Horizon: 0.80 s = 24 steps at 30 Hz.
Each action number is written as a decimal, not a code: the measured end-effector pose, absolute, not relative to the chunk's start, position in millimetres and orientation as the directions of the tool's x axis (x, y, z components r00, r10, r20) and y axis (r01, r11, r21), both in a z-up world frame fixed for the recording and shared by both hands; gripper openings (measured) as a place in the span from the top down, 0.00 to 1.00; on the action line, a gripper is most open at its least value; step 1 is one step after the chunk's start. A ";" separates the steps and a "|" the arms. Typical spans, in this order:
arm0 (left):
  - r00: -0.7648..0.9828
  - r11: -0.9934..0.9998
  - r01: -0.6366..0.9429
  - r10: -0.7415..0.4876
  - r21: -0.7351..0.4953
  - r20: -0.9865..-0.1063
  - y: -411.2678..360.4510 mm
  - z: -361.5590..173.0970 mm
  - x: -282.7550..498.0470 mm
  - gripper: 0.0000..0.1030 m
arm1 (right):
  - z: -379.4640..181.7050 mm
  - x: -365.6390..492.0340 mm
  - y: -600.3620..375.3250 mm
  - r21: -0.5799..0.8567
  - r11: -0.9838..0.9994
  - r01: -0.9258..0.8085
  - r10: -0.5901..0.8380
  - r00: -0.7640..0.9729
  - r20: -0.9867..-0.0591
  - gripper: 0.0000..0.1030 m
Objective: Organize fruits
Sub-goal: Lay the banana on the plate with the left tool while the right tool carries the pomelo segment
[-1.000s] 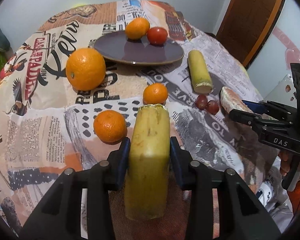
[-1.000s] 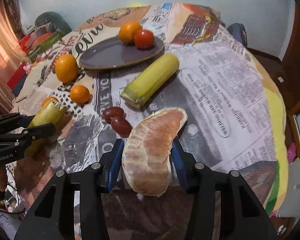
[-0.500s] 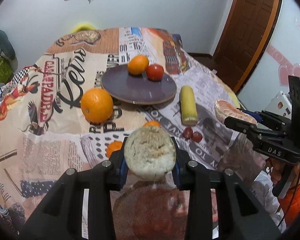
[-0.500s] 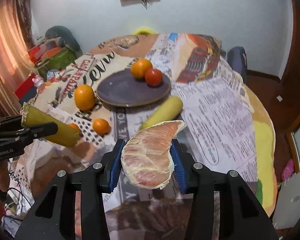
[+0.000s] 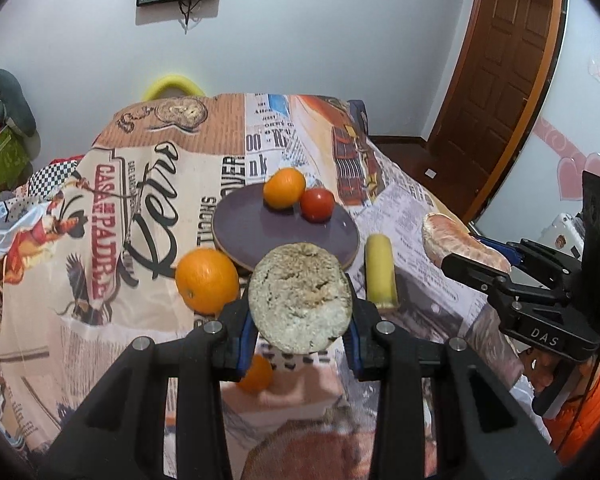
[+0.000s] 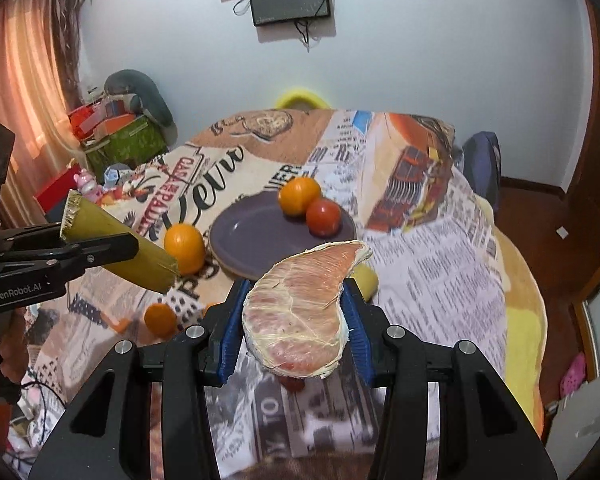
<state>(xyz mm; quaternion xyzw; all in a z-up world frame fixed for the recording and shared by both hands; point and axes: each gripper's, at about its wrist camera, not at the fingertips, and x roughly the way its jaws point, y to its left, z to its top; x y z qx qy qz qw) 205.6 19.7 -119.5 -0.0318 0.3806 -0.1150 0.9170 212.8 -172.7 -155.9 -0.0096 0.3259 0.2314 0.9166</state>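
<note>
My left gripper (image 5: 300,322) is shut on a yellow-green sugarcane piece (image 5: 299,297), held above the table with its pale cut end toward the camera; it also shows in the right wrist view (image 6: 118,248). My right gripper (image 6: 292,322) is shut on a peeled pomelo segment (image 6: 304,312), also lifted; it shows in the left wrist view (image 5: 458,246). A purple plate (image 5: 260,232) holds an orange (image 5: 284,188) and a tomato (image 5: 317,205). A second sugarcane piece (image 5: 380,272) lies right of the plate.
A large orange (image 5: 207,280) lies left of the plate and a small one (image 5: 256,372) sits under my left gripper. A red fruit (image 6: 294,384) peeks out below the pomelo. The printed tablecloth (image 5: 112,240) drapes over the edges. Boxes (image 6: 116,136) stand at the left.
Both grippers rose from the table with their fruit and tilted up, so more of the room and wall shows. The sugarcane piece now points end-on at the left camera.
</note>
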 end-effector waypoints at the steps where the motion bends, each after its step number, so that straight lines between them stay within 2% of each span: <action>1: 0.685 0.971 0.188 -0.235 -0.144 -0.690 19.6 -118.7 208.1 0.65 | -154.6 215.7 -172.1 0.133 0.892 -0.432 0.420 0.683 -0.598 0.59; 19: 0.621 0.955 0.263 -0.276 -0.136 -0.734 3.4 -139.7 279.7 0.65 | -158.2 274.9 -155.3 0.147 0.880 -0.452 0.447 0.680 -0.581 0.59; 24: 0.588 0.947 0.286 -0.294 -0.146 -0.754 1.1 -149.8 298.2 0.65 | -165.2 294.3 -147.4 0.149 0.875 -0.460 0.453 0.669 -0.589 0.66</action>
